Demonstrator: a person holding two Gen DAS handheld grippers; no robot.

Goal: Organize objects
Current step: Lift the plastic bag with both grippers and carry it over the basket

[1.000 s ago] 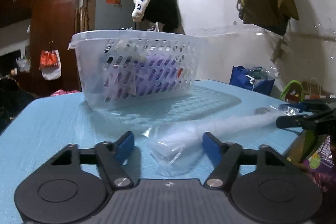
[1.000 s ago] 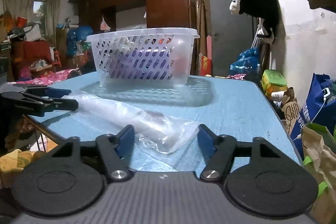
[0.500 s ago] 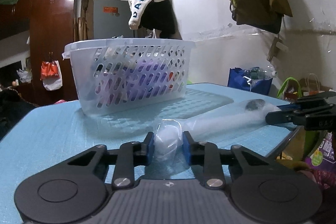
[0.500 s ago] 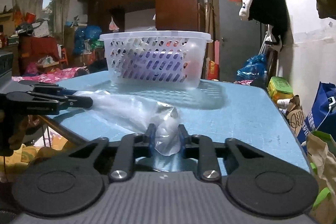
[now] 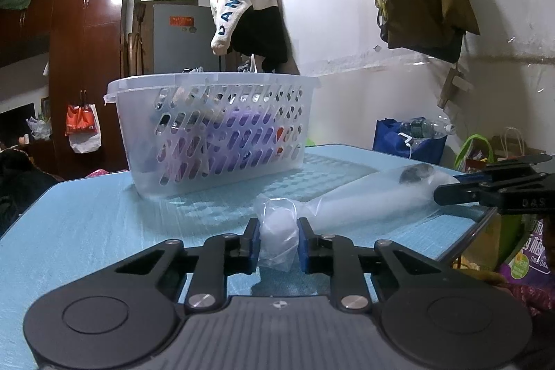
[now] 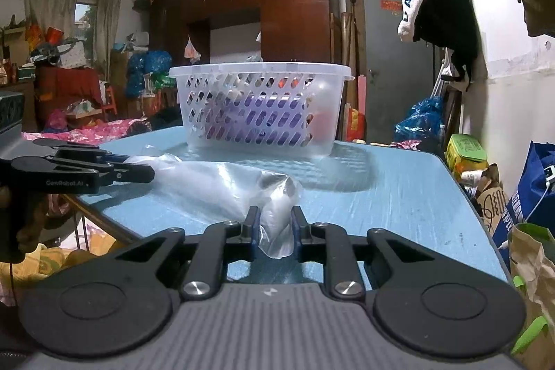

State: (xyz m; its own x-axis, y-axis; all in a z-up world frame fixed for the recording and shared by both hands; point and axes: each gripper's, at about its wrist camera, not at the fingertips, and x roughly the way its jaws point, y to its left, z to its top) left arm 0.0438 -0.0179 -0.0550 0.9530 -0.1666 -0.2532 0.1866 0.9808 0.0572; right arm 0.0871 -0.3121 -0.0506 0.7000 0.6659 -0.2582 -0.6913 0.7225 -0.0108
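Observation:
A long clear plastic bag [image 5: 364, 196] lies across the blue table [image 5: 86, 224], in front of a white perforated basket [image 5: 208, 80] that holds several items. My left gripper [image 5: 277, 231] pinches one bunched end of the bag, its jaws still closing on the plastic. In the right wrist view, my right gripper [image 6: 274, 224] squeezes the other end of the bag [image 6: 208, 182], its jaws closing too. Each gripper shows in the other's view: the right gripper [image 5: 438, 195] at the far right, the left gripper [image 6: 151, 174] at the left. A small dark object [image 5: 414, 172] sits inside the bag near the right end.
The basket [image 6: 260, 70] stands at the table's far side. Off the table's edge are a blue bag [image 5: 406, 141], paper bags [image 6: 534, 259] and a green box [image 6: 464, 148]. Clothes hang on the wall [image 5: 249, 19], and a dark wardrobe [image 6: 295, 13] stands behind.
Both grippers went from wide open around the bag's ends to clamped on them. The bag's ends are now bunched between the pads and slightly raised.

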